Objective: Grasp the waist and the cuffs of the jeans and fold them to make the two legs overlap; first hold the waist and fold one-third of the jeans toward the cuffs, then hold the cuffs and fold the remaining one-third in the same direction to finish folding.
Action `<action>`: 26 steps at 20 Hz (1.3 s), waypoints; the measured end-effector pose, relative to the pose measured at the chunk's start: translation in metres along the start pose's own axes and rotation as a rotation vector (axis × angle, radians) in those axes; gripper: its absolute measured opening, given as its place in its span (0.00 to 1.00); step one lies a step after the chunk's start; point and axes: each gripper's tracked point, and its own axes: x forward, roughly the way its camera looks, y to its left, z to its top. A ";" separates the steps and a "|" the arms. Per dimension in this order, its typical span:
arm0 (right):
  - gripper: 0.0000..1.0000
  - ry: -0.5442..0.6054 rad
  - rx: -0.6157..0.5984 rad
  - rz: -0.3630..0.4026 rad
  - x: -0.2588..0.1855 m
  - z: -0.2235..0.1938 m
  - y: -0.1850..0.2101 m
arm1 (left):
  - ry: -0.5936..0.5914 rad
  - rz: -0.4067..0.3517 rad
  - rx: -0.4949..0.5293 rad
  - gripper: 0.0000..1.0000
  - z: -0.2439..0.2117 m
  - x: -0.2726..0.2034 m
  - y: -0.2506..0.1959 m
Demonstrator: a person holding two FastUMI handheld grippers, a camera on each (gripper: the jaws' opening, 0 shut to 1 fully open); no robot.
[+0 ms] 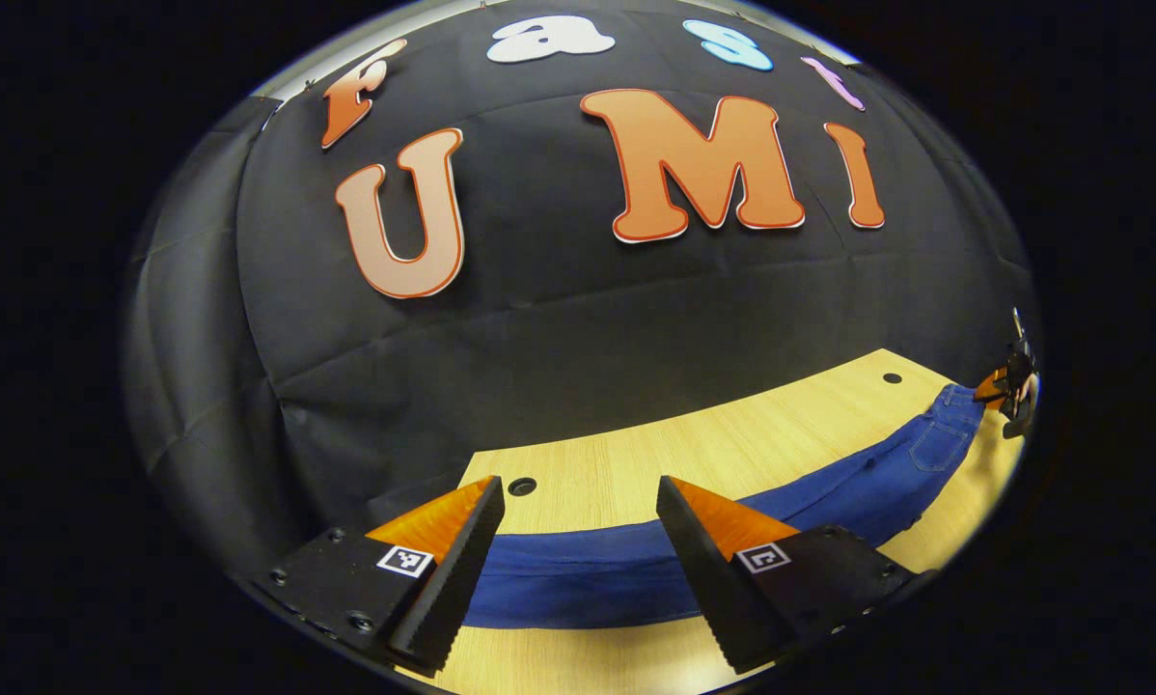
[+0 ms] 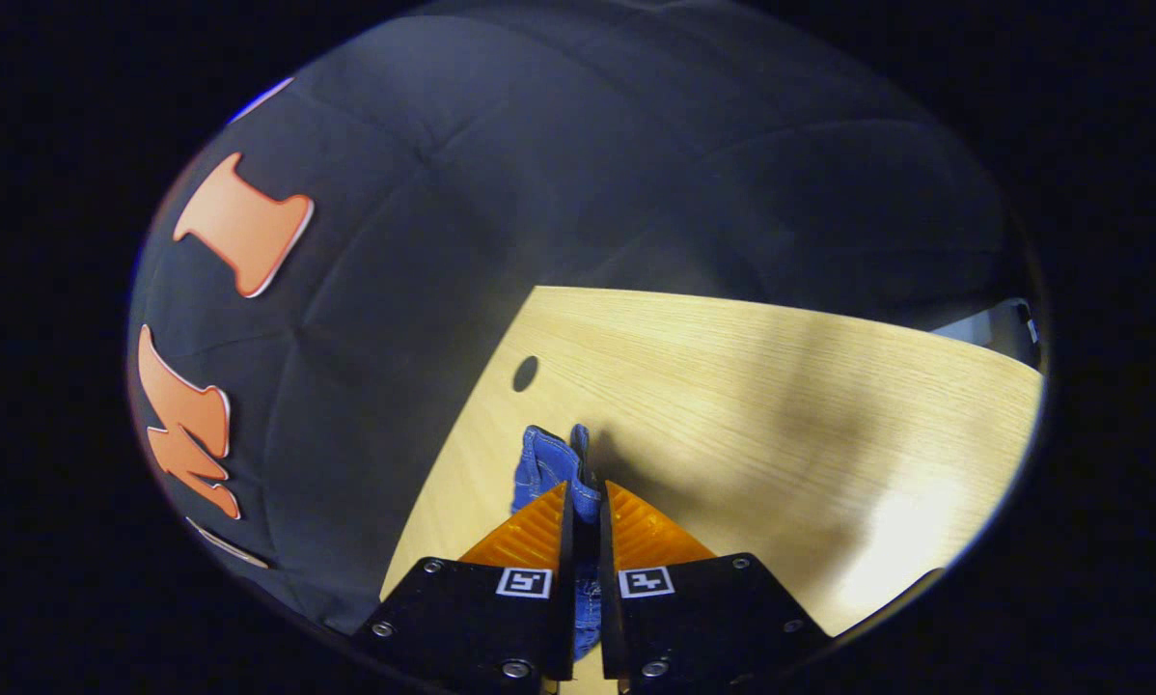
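Blue jeans (image 1: 588, 569) lie stretched in a long band across the wooden table (image 1: 732, 444). In the left gripper view my left gripper (image 1: 576, 487) is open, its fingers standing apart over the near end of the band, the denim showing between them. The waist end with a back pocket (image 1: 935, 439) runs to the far right, where the right gripper (image 1: 1012, 386) and a hand hold it. In the right gripper view my right gripper (image 2: 586, 487) is shut on a bunched fold of the jeans (image 2: 544, 463), slightly above the table (image 2: 781, 405).
The tabletop has round holes near its back corners (image 1: 522, 486) (image 1: 892, 378) (image 2: 525, 374). The black cloth wall stands right behind the table's far edge. A pale grey object (image 2: 993, 328) shows past the table's edge at the right.
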 end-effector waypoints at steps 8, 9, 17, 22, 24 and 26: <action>0.11 -0.036 -0.169 0.171 -0.059 -0.041 0.146 | -0.033 -0.034 -0.051 0.98 0.004 0.004 0.065; 0.11 -0.033 -0.197 0.186 -0.064 -0.051 0.163 | -0.042 -0.032 -0.051 0.98 0.004 0.005 0.078; 0.11 0.009 -0.447 0.278 -0.081 -0.184 0.303 | -0.067 -0.050 -0.051 0.98 -0.003 0.008 0.161; 0.11 0.103 -0.525 0.294 -0.061 -0.275 0.328 | -0.080 -0.034 -0.084 0.98 -0.007 0.005 0.199; 0.11 0.142 -0.579 0.281 -0.050 -0.312 0.323 | -0.080 -0.026 -0.087 0.98 -0.014 0.001 0.211; 0.11 0.195 -0.633 0.248 -0.039 -0.345 0.308 | -0.068 -0.020 -0.101 0.98 -0.023 0.000 0.218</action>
